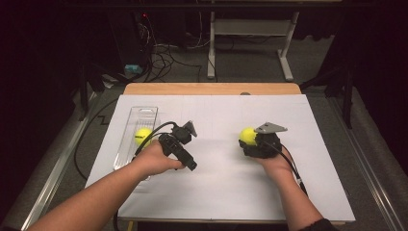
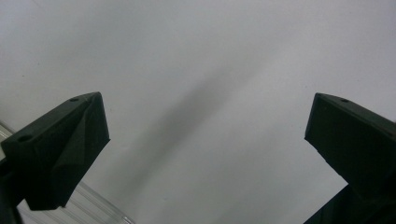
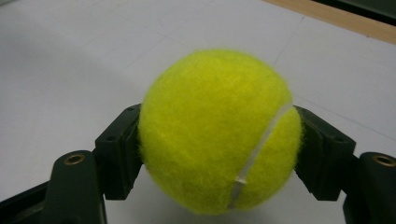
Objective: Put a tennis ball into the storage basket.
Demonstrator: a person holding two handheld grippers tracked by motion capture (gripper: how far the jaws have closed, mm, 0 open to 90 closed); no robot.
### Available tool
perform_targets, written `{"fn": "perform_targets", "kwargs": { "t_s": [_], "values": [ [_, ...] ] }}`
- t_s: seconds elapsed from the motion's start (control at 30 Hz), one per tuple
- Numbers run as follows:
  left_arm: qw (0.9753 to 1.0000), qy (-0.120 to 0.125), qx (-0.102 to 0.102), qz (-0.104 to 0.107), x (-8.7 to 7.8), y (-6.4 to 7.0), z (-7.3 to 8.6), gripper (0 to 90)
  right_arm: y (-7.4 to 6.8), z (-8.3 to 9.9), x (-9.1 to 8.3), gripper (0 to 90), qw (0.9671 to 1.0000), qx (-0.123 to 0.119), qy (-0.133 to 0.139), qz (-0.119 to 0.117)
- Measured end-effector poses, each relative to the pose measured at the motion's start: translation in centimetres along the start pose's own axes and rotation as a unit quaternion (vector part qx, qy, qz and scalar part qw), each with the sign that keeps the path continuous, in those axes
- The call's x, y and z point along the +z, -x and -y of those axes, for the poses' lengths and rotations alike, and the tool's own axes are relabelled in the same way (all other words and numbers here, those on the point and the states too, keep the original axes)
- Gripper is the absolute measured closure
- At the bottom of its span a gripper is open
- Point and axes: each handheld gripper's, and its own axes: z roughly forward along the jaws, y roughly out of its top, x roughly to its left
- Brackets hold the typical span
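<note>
A yellow tennis ball (image 3: 219, 130) sits squeezed between the two black jaws of my right gripper (image 3: 218, 144), low over the white sheet. From the high view that ball (image 1: 248, 135) is right of centre, with the right gripper (image 1: 252, 141) behind it. A second tennis ball (image 1: 142, 136) lies in a clear plastic tray (image 1: 144, 113) at the left. My left gripper (image 1: 182, 135) hovers just right of that tray. Its jaws stand wide apart with nothing between them, and the left gripper (image 2: 205, 130) looks down on bare white sheet.
A white sheet (image 1: 216, 183) covers most of the wooden table (image 1: 211, 88). The tray's clear edge (image 2: 93, 207) shows at the lower left of the left gripper view. Beyond the table are floor cables (image 1: 163, 57) and a white desk frame (image 1: 250, 29).
</note>
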Motion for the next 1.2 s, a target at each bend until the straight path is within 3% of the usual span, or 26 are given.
{"fn": "perform_targets", "kwargs": {
  "t_s": [0.27,0.6,0.87,1.2],
  "values": [
    [1.0,0.004,-0.006,-0.001,-0.4,-0.2,0.2,0.6,-2.0,2.9,-3.6,27.4,0.9991,-0.012,0.035,-0.022],
    [1.0,-0.003,-0.003,-0.003,-0.3,0.1,0.2,0.6,-2.4,6.7,-6.9,27.4,0.9979,0.005,0.06,-0.022],
    [1.0,0.004,0.006,0.001,-1.0,0.9,-0.2,0.6,-2.8,7.3,-6.9,27.4,0.998,-0.003,0.058,-0.023],
    [0.9995,0.012,0.026,0.012,-2.3,2.7,-1.2,0.6,-7.0,5.9,-5.8,27.4,0.9937,-0.043,0.075,-0.071]
  ]
}}
